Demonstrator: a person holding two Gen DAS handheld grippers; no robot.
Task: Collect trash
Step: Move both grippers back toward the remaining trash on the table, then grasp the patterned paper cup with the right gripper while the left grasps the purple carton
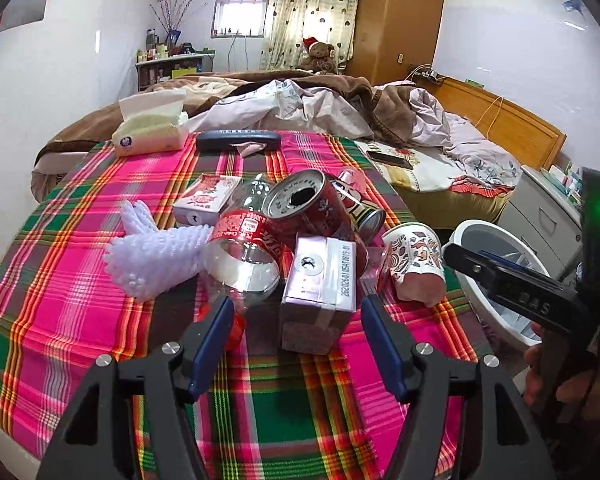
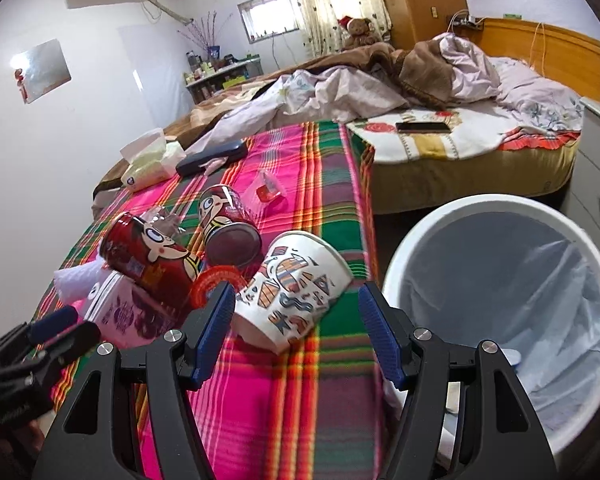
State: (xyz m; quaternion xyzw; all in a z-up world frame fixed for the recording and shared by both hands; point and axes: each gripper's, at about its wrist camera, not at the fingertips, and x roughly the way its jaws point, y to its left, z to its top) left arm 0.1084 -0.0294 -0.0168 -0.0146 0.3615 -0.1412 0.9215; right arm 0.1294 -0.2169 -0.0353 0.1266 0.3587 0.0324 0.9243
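A: Both grippers hovered over the trash heap on the plaid tabletop. Left gripper: fingers apart, nothing between them, aimed at the pink carton just ahead. Right gripper: fingers apart, nothing clamped, the paper cup lying on its side just in front of them.

B: Bin?

A: White lined bin stood beside the tabletop edge, on the right gripper's side, near the cup.

B: Advice for the grasp?

A: Judged best to take the cup across its body, gently, since paper crushes, then carry it over the rim. The carton looked boxy; squaring the fingers on flat faces should hold.

B: Obstacles?

A: Red can leaned against the carton, clear bottle touching it; lifting the carton could topple them. White glove lay left, tissue pack and dark case farther back.
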